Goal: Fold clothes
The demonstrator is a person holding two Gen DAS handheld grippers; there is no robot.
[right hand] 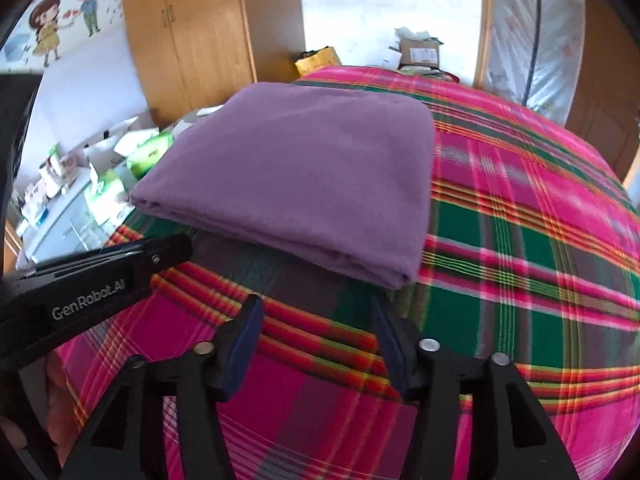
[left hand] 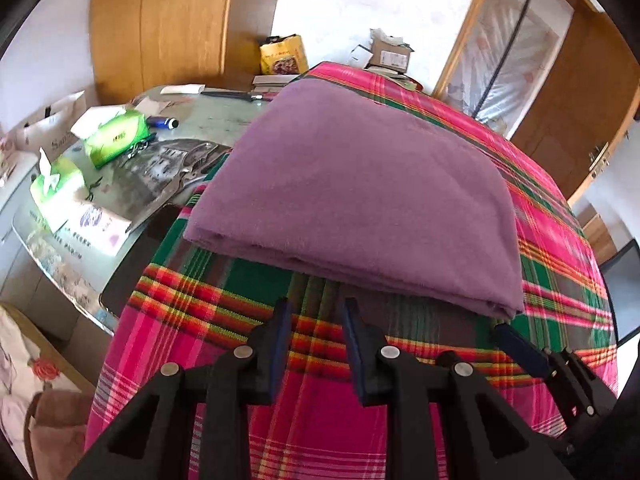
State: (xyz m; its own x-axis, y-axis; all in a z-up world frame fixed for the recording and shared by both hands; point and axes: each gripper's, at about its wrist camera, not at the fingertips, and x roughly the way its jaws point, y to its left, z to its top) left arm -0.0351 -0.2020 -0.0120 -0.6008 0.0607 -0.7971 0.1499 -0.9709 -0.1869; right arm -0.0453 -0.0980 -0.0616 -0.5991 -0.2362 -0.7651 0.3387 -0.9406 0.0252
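Plaid bedspread [left hand: 360, 420] in pink, green and orange spreads under both my claws, and the folded purple garment [left hand: 352, 192] lies on it just ahead of the fingertips, its layered near edge facing them. My left gripper [left hand: 316, 312] hangs part-open and empty above the spread, and my right gripper [right hand: 316, 312] stands spread wide and empty short of the garment's near right corner. I reckon the risk is pinching plaid along with purple, or catching only the top layers, so the stack splays; the tissue packs [left hand: 116, 136] are well off to the left.

folded purple cloth [left hand: 352, 200], plaid bedspread [left hand: 560, 240], empty tongs [left hand: 316, 308]
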